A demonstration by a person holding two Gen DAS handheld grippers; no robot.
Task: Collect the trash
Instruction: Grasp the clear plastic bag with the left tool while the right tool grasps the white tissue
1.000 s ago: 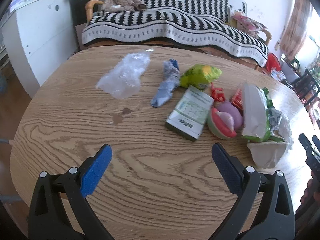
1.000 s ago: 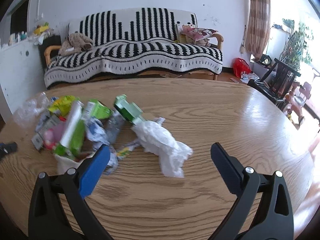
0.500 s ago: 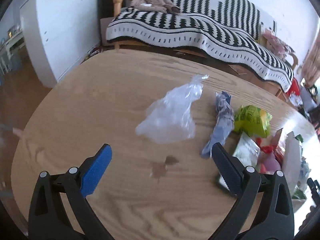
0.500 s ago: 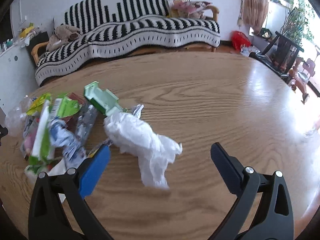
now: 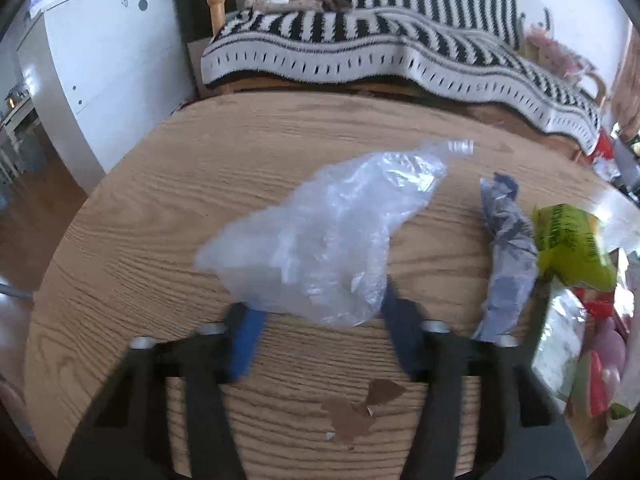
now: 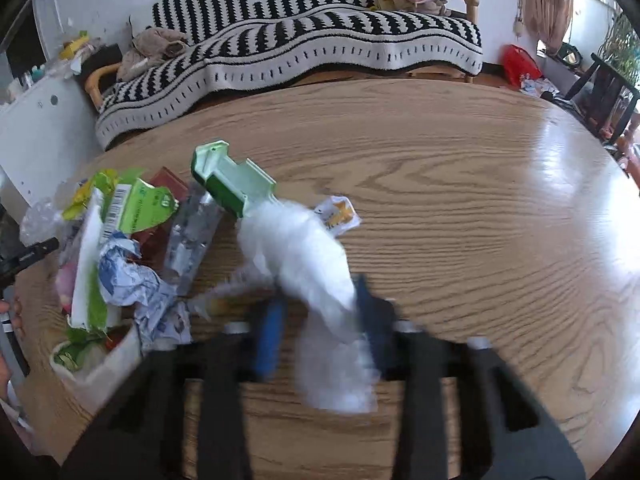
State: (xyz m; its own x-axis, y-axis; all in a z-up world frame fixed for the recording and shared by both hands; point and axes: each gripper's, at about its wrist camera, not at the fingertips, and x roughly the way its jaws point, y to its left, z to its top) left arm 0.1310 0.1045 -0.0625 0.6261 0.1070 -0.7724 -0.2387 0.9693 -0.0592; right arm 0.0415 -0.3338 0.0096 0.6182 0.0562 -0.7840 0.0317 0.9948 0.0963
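Note:
A crumpled clear plastic bag (image 5: 328, 236) lies on the round wooden table (image 5: 160, 208). My left gripper (image 5: 320, 324) stands at the bag's near edge, its blue pads on either side of it, narrowed and blurred. A white crumpled tissue (image 6: 312, 264) lies on the table in the right wrist view. My right gripper (image 6: 320, 320) has its pads on either side of the tissue's near end, also narrowed and blurred. A grey-blue wrapper (image 5: 508, 248) and a yellow-green packet (image 5: 572, 244) lie to the right of the bag.
A heap of trash lies at the table's left in the right wrist view: a green and white carton (image 6: 232, 180), a green packet (image 6: 140, 208), crumpled paper (image 6: 128, 276), a paper cup (image 6: 100, 364). A striped sofa (image 6: 300, 36) stands behind the table, a white cabinet (image 5: 104, 64) at far left.
Both grippers have moved forward and down onto their items. Their jaws have narrowed from wide open: left around the clear bag, right around the white tissue.

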